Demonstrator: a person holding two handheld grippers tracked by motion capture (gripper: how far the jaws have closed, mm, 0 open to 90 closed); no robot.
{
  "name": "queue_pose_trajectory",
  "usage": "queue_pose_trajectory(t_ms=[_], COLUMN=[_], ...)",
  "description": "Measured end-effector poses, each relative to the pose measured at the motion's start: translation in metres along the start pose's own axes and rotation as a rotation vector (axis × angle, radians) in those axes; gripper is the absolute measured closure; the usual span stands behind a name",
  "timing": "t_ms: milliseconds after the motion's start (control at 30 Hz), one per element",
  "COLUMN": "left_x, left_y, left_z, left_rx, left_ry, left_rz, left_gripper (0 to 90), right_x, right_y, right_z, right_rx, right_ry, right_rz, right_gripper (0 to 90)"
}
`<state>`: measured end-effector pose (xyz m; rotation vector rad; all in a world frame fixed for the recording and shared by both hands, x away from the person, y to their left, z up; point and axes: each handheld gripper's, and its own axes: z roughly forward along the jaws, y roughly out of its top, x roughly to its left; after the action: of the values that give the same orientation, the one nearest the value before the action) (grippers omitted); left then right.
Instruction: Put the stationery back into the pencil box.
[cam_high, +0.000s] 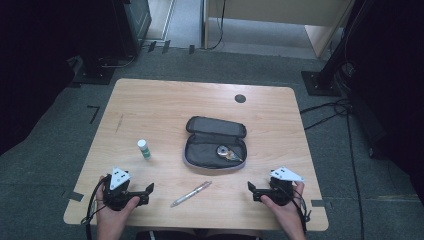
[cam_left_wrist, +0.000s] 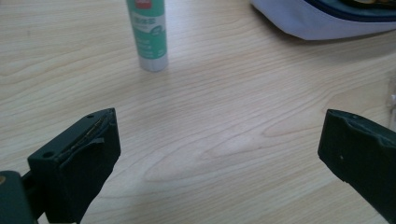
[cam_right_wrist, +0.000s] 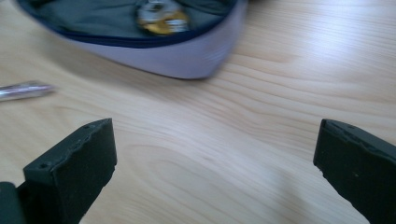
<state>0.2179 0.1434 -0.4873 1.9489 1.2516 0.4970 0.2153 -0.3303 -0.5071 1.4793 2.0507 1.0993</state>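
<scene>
Left gripper (cam_high: 150, 189) and right gripper (cam_high: 251, 188), held low at the table's (cam_high: 150, 100) six-o'clock edge, point inward, jaws spread and empty. Pen (cam_high: 191, 194) between them; open pencil case (cam_high: 216, 143) at twelve o'clock.

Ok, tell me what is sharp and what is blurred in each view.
High view: evenly lit on the table, dark at both upper corners, the pencil case fairly sharp. Left gripper view: glue stick readable, wood grain crisp. Right gripper view: the case and pen are smeared, and the shiny things inside are soft.
</scene>
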Motion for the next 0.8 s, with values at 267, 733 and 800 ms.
queue_pose_trajectory(t_ms=[267,733,800], left_x=[-0.015,-0.038,-0.041], left_y=[0.002,0.003,0.004], left_z=[0.004,0.015,0.016], left_rx=[0.003,0.028,0.027], left_ry=[-0.050,-0.104,-0.114], left_rz=[0.029,0.073,0.075], left_gripper=[2.1,2.0,2.0], right_x=[-0.037,-0.077,-0.077], right_y=[-0.015,-0.030,-0.030], right_z=[-0.016,-0.023,-0.022], right_rx=[0.001,0.072,0.081], right_ry=[-0.102,-0.287,-0.290], right_rz=[0.054,0.120,0.124], right_gripper=[0.0,0.0,0.0])
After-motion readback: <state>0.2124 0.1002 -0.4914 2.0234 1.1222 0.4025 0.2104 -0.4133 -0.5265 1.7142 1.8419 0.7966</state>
